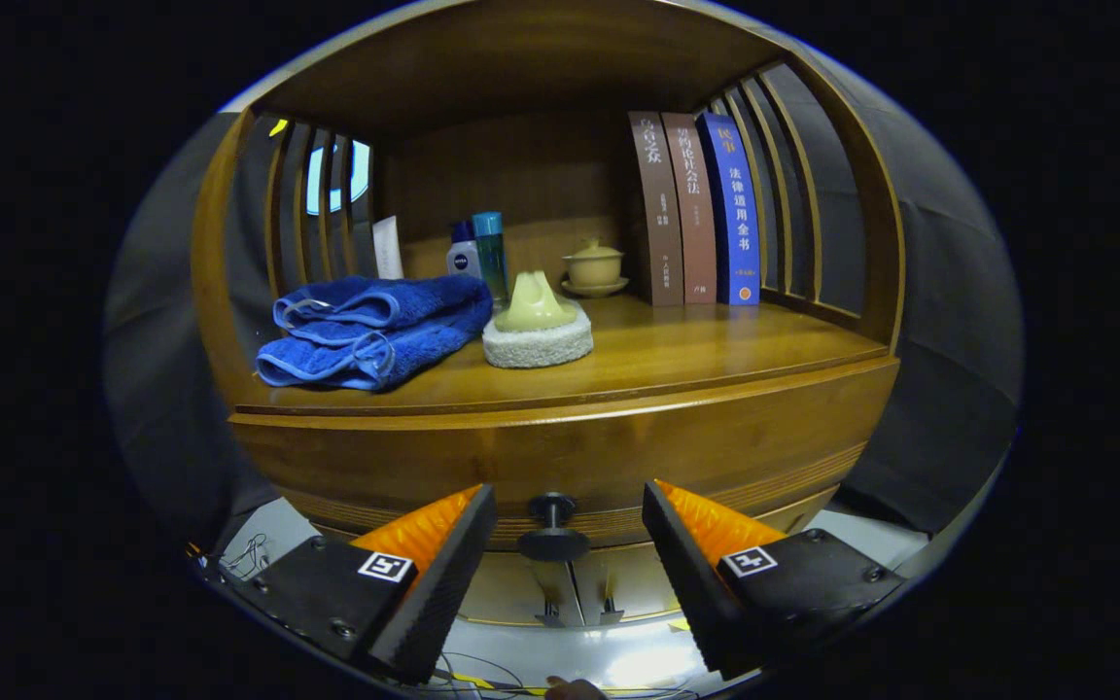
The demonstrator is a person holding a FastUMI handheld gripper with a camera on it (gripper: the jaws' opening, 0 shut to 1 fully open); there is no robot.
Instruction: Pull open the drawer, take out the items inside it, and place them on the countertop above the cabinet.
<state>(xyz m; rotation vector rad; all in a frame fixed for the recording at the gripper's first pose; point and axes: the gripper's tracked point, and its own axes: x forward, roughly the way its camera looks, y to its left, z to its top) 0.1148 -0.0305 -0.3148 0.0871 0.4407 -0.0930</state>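
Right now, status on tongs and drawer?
Tongs open, fingers either side of the drawer knob, not touching. Drawer shut. Nothing in the way.

The wooden worktop [716,360] carries a folded blue towel [375,329] at 9 o'clock, a sponge [538,342] centrally, bottles [478,251], a lidded cup [594,264] and books [696,209] toward 12 to 2 o'clock.

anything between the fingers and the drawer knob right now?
Nothing visible. The gripper is open, and the drawer knob sits in the gap between its fingers, just ahead, with bare drawer front behind it. The blue towel and sponge lie up on the countertop, out of the path.
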